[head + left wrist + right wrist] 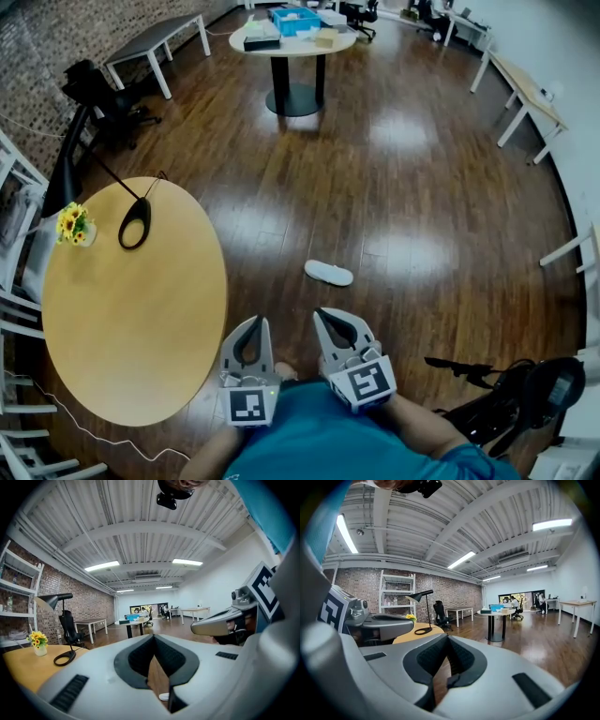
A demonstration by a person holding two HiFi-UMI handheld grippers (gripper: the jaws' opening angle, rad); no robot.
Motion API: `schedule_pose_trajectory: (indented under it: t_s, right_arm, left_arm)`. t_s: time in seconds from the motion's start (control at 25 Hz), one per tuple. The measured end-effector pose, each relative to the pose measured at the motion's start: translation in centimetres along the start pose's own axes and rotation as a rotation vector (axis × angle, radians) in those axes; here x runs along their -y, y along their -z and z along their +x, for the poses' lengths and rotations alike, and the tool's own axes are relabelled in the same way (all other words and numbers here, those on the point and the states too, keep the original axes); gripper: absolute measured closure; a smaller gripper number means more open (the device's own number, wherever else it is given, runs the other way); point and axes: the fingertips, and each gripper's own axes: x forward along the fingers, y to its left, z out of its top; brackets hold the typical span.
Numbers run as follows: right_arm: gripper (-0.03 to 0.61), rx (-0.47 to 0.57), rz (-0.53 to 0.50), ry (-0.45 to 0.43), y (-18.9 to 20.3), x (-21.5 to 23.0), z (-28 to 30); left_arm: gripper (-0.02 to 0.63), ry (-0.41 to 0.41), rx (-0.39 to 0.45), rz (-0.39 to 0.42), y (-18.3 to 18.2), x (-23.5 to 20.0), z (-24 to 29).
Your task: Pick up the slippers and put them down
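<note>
Jaws together on left gripper (258, 320) and right gripper (320, 312), slipper (328, 273) ahead, untouched.

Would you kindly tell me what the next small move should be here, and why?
Probably bring the right claw forward and down toward the white slipper, opening it on the way. The slipper lies on the wooden floor just ahead of that claw and apart from it. The right claw and the left claw are both shut with nothing in them.
</note>
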Motion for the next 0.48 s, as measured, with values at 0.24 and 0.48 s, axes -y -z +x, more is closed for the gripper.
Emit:
schedule_pose_trajectory:
  t_s: [0.24, 0.48]
  right_arm:
    - [0.572, 0.010, 0.005, 0.023, -0.3, 1.1, -0.3]
    - [0.572, 0.021, -0.002, 0.042, -0.7, 2.7, -0.5]
  left_arm:
    - [0.609, 0.012, 0.009, 0.010, -0.2, 0.5, 0.5]
    - [0.609, 0.027, 0.009, 0.013, -0.5, 1.6, 1.2]
